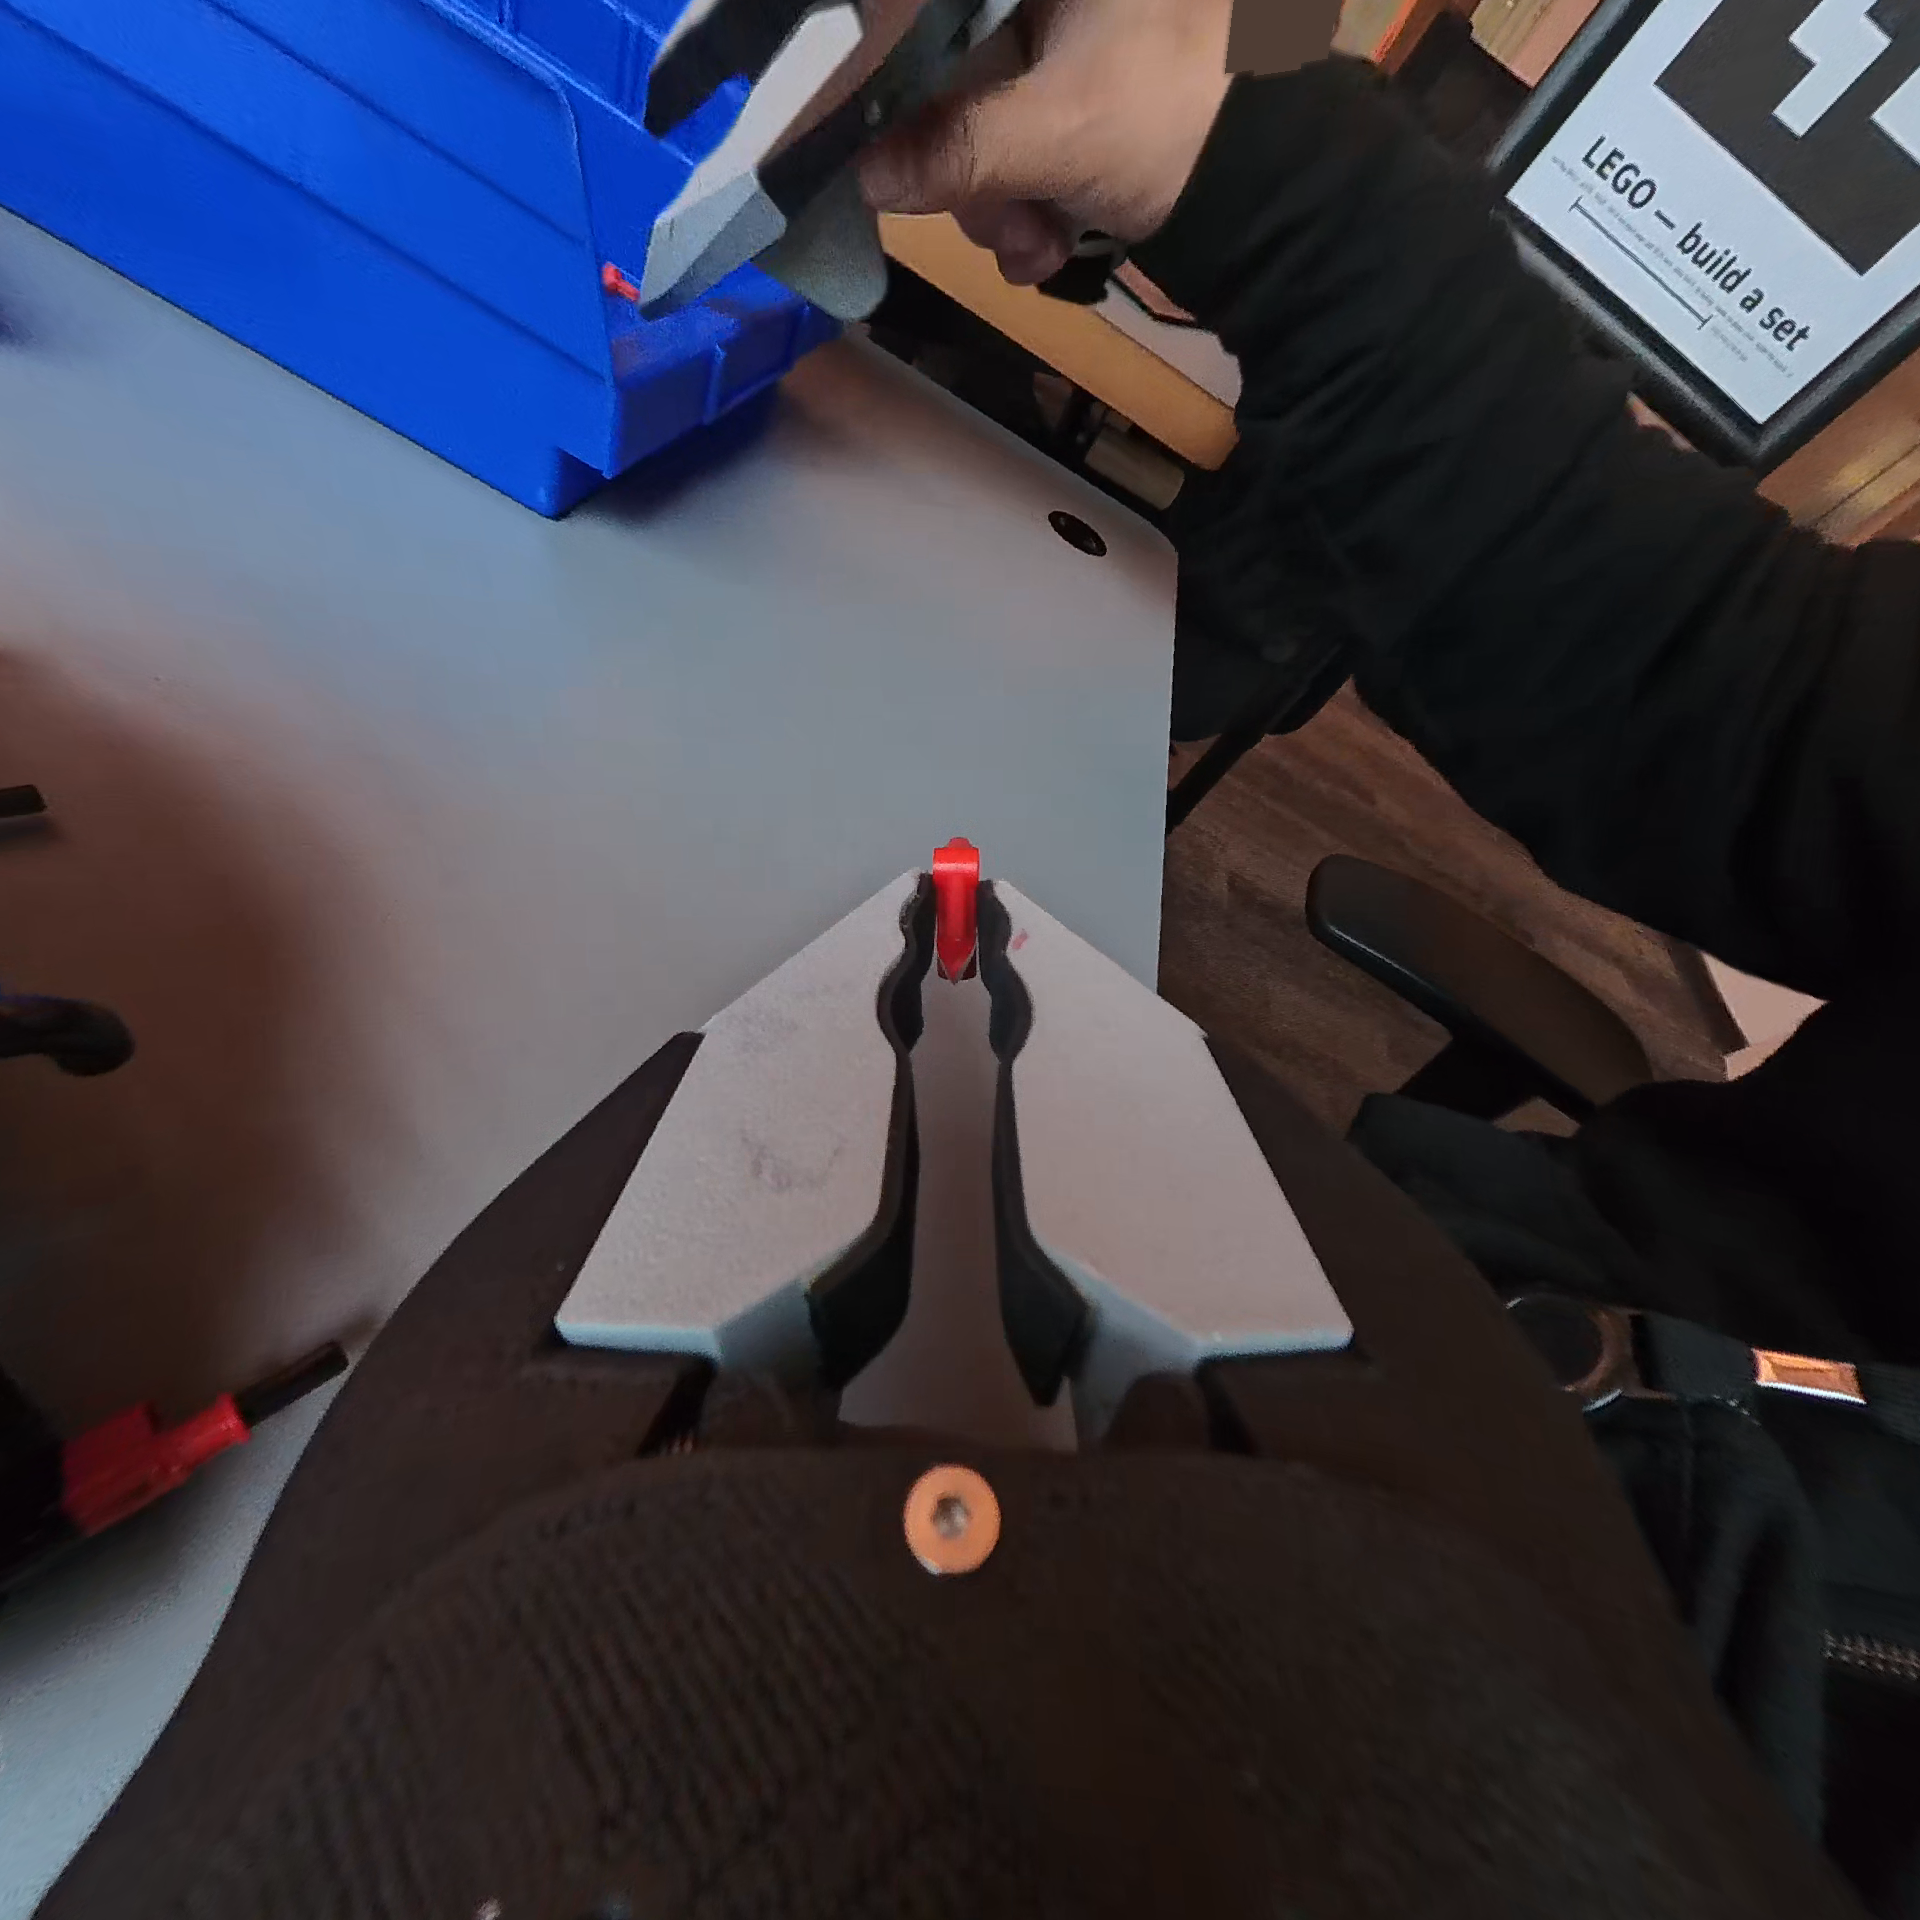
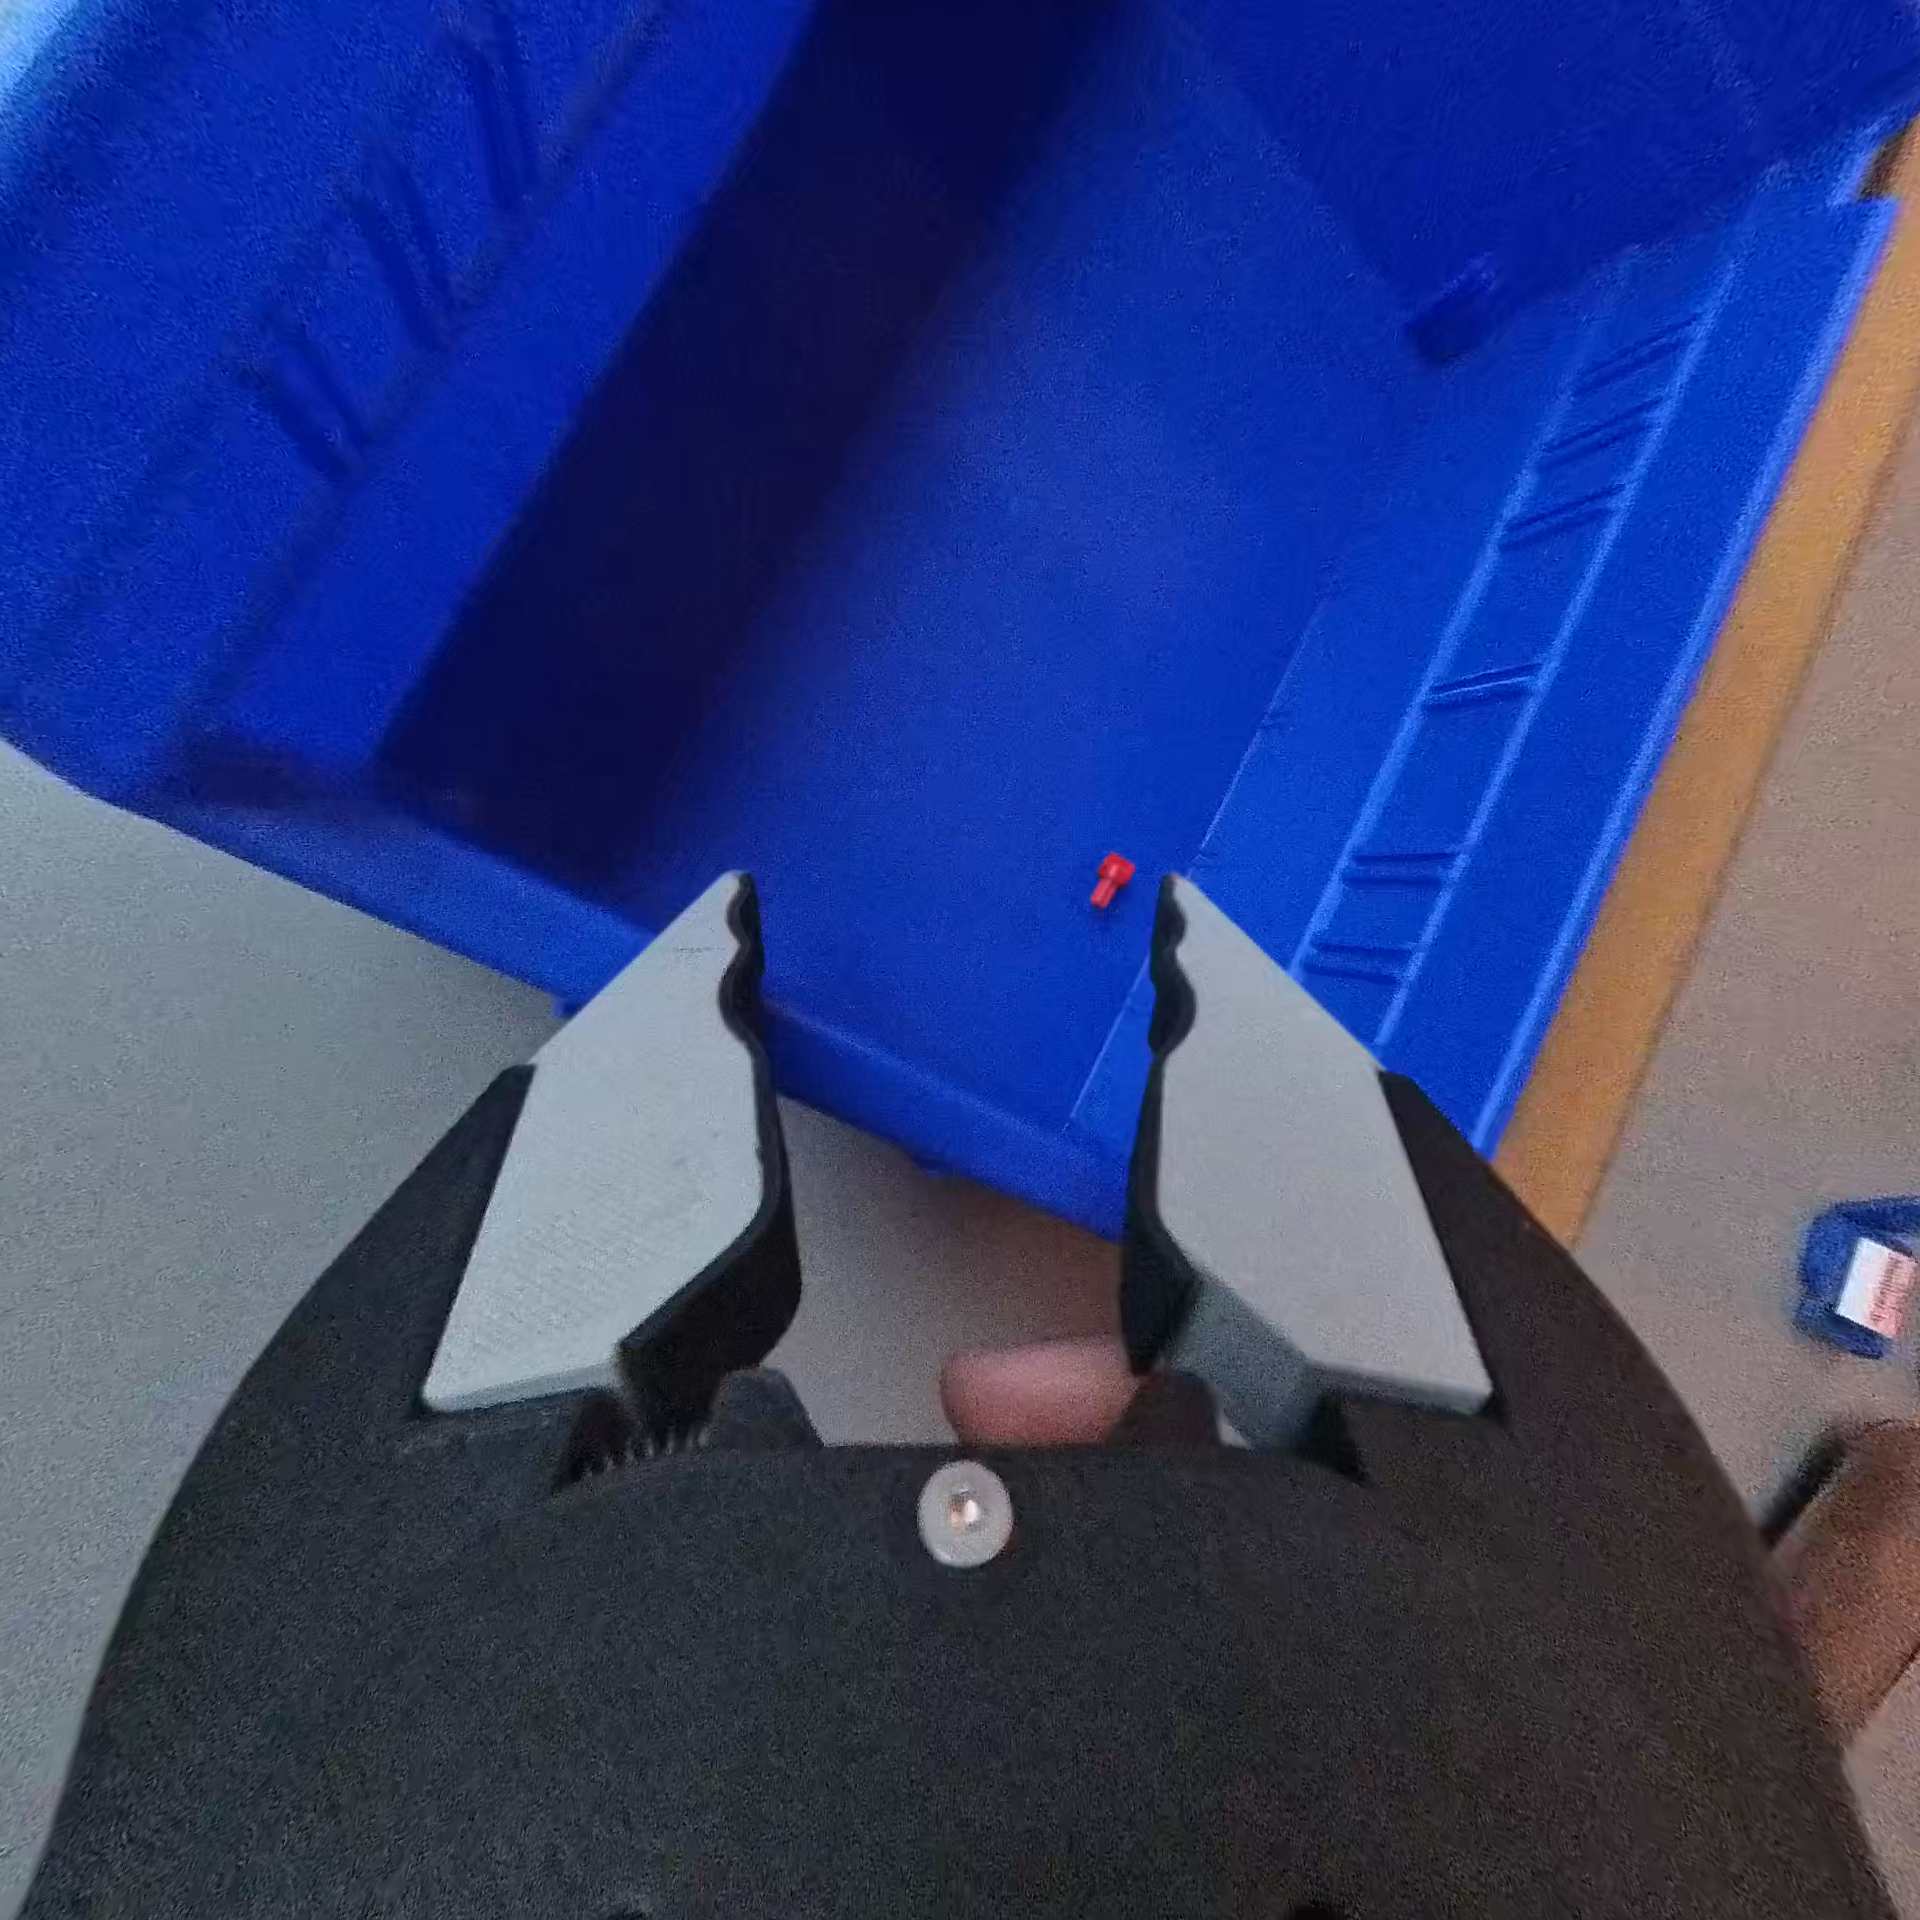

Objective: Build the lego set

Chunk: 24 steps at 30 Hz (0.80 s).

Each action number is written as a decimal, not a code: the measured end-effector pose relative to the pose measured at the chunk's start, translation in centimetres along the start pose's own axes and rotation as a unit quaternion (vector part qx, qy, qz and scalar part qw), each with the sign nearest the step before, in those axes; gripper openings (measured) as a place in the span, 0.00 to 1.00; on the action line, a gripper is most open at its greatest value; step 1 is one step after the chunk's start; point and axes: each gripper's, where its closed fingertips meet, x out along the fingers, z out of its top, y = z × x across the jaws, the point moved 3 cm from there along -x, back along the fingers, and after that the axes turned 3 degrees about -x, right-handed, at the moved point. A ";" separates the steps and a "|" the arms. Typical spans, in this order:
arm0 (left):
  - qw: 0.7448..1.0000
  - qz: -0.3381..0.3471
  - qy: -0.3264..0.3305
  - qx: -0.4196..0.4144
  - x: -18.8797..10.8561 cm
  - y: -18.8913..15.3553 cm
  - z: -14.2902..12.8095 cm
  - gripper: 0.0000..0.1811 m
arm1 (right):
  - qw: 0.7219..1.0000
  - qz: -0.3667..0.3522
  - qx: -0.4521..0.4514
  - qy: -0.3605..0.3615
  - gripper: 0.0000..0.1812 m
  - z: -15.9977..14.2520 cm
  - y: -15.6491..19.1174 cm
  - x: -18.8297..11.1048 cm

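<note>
My left gripper (image 1: 954,894) is shut on a small red lego piece (image 1: 954,909) and holds it above the grey table (image 1: 520,675) near its right edge. My right gripper (image 2: 956,894) is open and empty, poised over the front of a blue bin (image 2: 935,520). A small red lego pin (image 2: 1110,879) lies on the bin floor just left of my right fingertip (image 2: 1179,914). In the left wrist view the right gripper (image 1: 707,249) hangs over the blue bin (image 1: 364,260), with the red pin (image 1: 619,281) beside its tip.
A red and black lego assembly (image 1: 156,1449) lies at the table's left edge, with dark parts (image 1: 62,1034) above it. A person's hand (image 1: 1039,156) and black sleeve (image 1: 1507,520) hold the right gripper. A framed sign (image 1: 1745,187) stands at the back right. My right fingertips sit around 30 cm from my left ones.
</note>
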 end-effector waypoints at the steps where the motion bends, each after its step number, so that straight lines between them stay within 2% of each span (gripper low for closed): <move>1: 1.000 0.000 -0.002 0.002 0.0 0.0 0.0 0.03 | 1.000 -0.016 0.006 -0.026 0.39 0.5 -0.4 -0.6; 3: 1.000 -0.005 -0.002 0.005 0.0 -0.2 0.0 0.03 | 0.989 0.023 0.056 -0.137 0.38 2.7 0.4 -3.3; 4: 1.000 -0.014 -0.001 0.007 0.0 -0.4 0.0 0.03 | 0.977 0.065 0.065 -0.191 0.33 3.6 1.8 -5.0; 6: 0.999 -0.048 -0.015 0.016 -0.3 -1.1 0.3 0.03 | 0.946 0.189 0.023 -0.262 0.20 4.4 7.4 -8.4; 8: 0.996 -0.081 -0.030 0.026 -0.6 -1.9 0.6 0.03 | 0.893 0.335 -0.057 -0.294 0.16 3.3 14.5 -11.3; 9: 0.994 -0.094 -0.038 0.029 -0.8 -2.1 0.7 0.03 | 0.873 0.378 -0.088 -0.295 0.16 2.3 17.2 -12.0; 12: 0.991 -0.117 -0.058 0.039 -1.3 -2.6 1.0 0.03 | 0.830 0.429 -0.117 -0.336 0.10 1.0 21.9 -13.6; 14: 0.990 -0.123 -0.060 0.045 -1.4 -2.9 1.0 0.03 | 0.805 0.458 -0.102 -0.364 0.07 0.9 23.0 -14.8; 17: 0.989 -0.123 -0.044 0.064 -1.1 -3.3 0.6 0.03 | 0.813 0.443 -0.094 -0.366 0.04 1.0 23.3 -14.2; 20: 0.989 -0.119 -0.041 0.078 -1.0 -3.6 0.5 0.03 | 0.809 0.455 -0.085 -0.364 0.07 1.0 23.6 -14.0; 21: 0.989 -0.118 -0.043 0.076 -1.0 -3.5 0.5 0.03 | 0.805 0.461 -0.083 -0.365 0.02 0.9 23.6 -14.1; 24: 0.990 -0.119 -0.044 0.068 -1.0 -3.3 0.6 0.03 | 0.800 0.465 -0.076 -0.371 0.02 0.9 23.7 -14.1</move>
